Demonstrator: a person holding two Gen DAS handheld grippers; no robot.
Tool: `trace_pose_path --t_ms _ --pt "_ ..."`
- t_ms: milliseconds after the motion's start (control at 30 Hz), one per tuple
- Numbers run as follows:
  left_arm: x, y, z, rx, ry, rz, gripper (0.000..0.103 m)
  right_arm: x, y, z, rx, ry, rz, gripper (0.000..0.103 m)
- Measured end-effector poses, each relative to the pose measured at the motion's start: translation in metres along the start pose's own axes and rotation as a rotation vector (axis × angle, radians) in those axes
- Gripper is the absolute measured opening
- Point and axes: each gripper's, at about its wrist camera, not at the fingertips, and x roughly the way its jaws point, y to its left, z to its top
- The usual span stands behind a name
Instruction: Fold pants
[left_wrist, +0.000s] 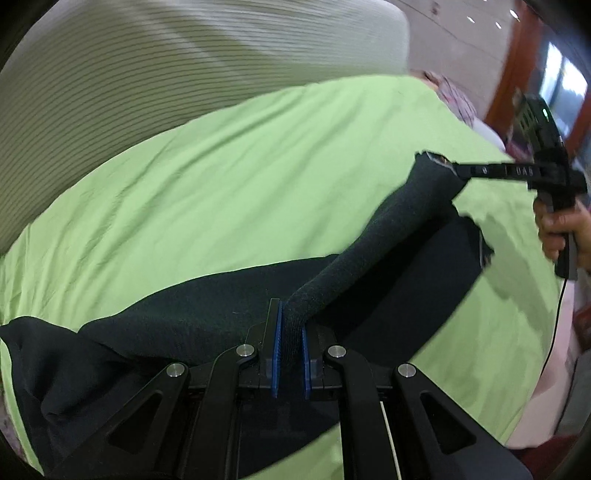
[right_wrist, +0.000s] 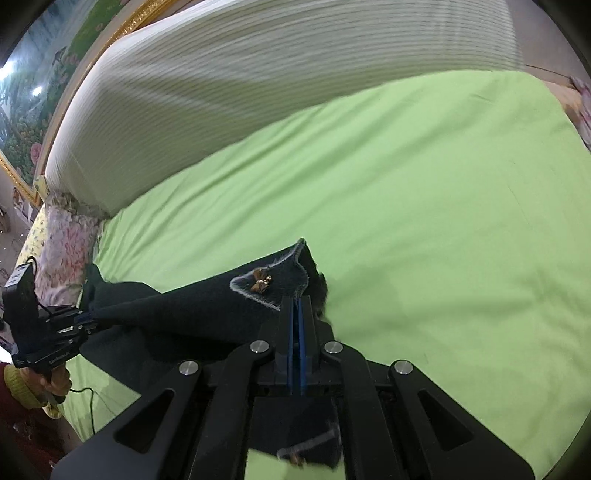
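Dark pants (left_wrist: 388, 229) hang stretched between my two grippers above the green bedsheet (left_wrist: 258, 166). My left gripper (left_wrist: 290, 319) is shut on a bunched strip of the fabric between its blue pads. From there the cloth runs up to the right gripper (left_wrist: 456, 170), held in a hand (left_wrist: 561, 232). In the right wrist view my right gripper (right_wrist: 296, 298) is shut on a pants (right_wrist: 207, 310) edge with a pale hem and a small brown bow (right_wrist: 260, 284). At the far left the left gripper (right_wrist: 86, 315) holds the other end. More dark cloth sags onto the sheet below.
A pale striped headboard (right_wrist: 258, 74) rises behind the bedsheet (right_wrist: 406, 203). A floral pillow (right_wrist: 62, 243) lies at the bed's left corner. A thin black cable (left_wrist: 554, 332) hangs from the right-hand gripper. Open green sheet spreads beyond the pants.
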Motion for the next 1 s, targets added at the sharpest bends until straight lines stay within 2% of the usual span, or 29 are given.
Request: trace_pose_path --t_ms 167,333,600,800,933,1000 --pt "-0.007 -0.020 -0.016 0.058 -0.002 0.023 0.007 -0.011 -0.007 -0.023 0.042 -0.014 -0.017 0.003" --pt "-0.007 -0.026 -0.023 0.071 0.003 0.030 0.008 -0.014 -0.004 -0.041 0.051 0.002 -0.044 0.003" --pt "0.006 -0.029 -0.040 0.091 0.067 0.009 0.008 -0.003 -0.007 -0.060 0.050 0.061 -0.087 0.003" --pt "0.013 -0.028 -0.051 0.105 0.116 -0.001 0.010 0.008 -0.001 -0.067 0.010 0.114 -0.154 0.003" --pt "0.010 -0.023 -0.053 0.065 0.129 0.001 0.018 0.007 0.002 -0.064 0.012 0.126 -0.196 0.005" --pt "0.005 -0.017 -0.053 0.022 0.139 -0.004 0.029 0.003 0.001 -0.061 0.036 0.136 -0.231 0.013"
